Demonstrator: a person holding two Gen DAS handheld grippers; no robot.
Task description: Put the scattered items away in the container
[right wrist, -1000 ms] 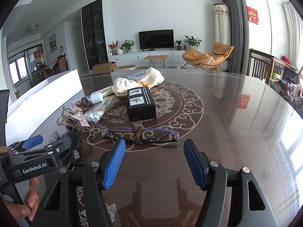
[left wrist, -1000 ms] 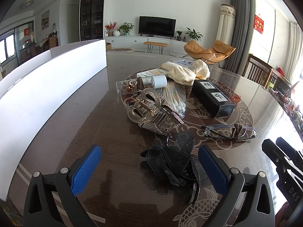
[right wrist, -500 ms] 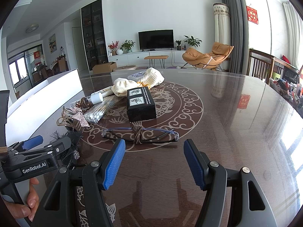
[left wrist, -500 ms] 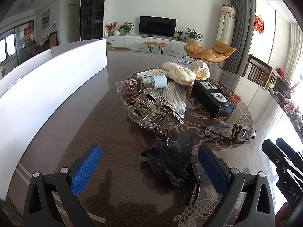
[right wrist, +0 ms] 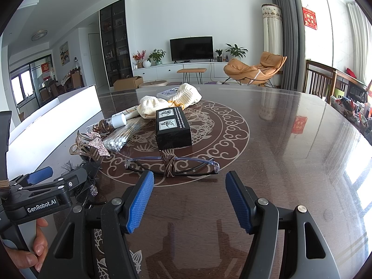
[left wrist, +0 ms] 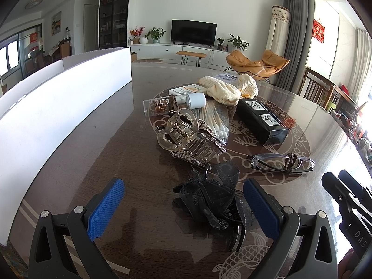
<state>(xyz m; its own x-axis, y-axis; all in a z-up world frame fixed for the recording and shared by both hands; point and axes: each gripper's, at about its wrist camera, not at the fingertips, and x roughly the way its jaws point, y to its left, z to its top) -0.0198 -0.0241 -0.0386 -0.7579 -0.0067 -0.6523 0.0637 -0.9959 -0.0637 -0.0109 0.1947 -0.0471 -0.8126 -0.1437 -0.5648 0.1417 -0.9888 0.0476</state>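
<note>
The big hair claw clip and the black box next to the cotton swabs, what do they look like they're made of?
The hair claw clip looks like clear, glossy plastic with a smoky tint: the table shows through it, and a coiled metal spring sits at its hinge. The black box looks like matte cardboard, with sharp folded edges and white printed labels on top, though a coated finish can't be ruled out.

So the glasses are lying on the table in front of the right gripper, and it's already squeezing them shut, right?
Not quite. The glasses do lie on the table in front of the right gripper, but it isn't squeezing them. The right wrist view shows its blue fingers spread wide with only bare table between them, the glasses lying just beyond the tips.
</note>
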